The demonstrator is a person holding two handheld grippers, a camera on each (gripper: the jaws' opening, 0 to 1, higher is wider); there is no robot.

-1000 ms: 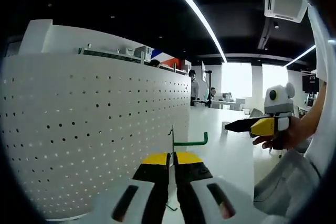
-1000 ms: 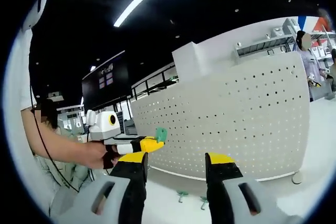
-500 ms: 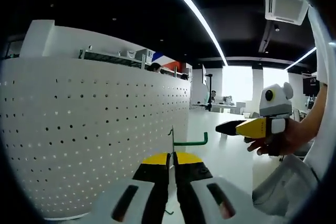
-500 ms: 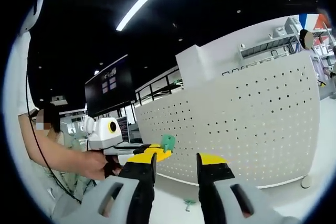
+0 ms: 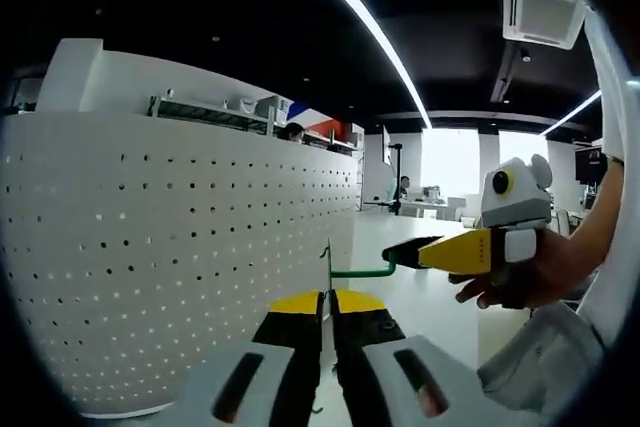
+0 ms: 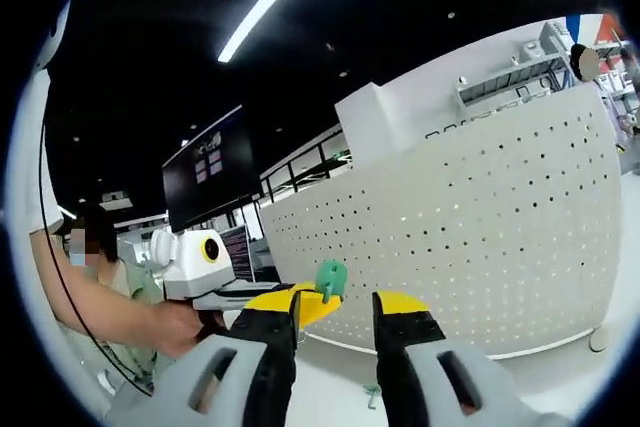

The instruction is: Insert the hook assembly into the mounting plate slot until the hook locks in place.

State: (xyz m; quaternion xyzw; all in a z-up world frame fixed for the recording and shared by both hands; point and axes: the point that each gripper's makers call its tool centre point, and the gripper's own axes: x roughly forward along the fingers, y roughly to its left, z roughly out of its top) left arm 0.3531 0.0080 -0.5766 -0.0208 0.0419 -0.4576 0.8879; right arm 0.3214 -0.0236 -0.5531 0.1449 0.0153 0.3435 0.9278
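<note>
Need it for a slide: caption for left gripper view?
Left gripper holds green hook beside pegboard.

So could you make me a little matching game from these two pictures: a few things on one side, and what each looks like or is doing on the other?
Things:
1. left gripper
2. right gripper
3. pegboard panel
4. hook

States:
A. white, dotted with holes
B. green, pinched at its wire end
C. jaws apart, holding nothing
D. jaws shut on the hook

Pairs: 1-D, 2-C, 3-A, 4-B
</note>
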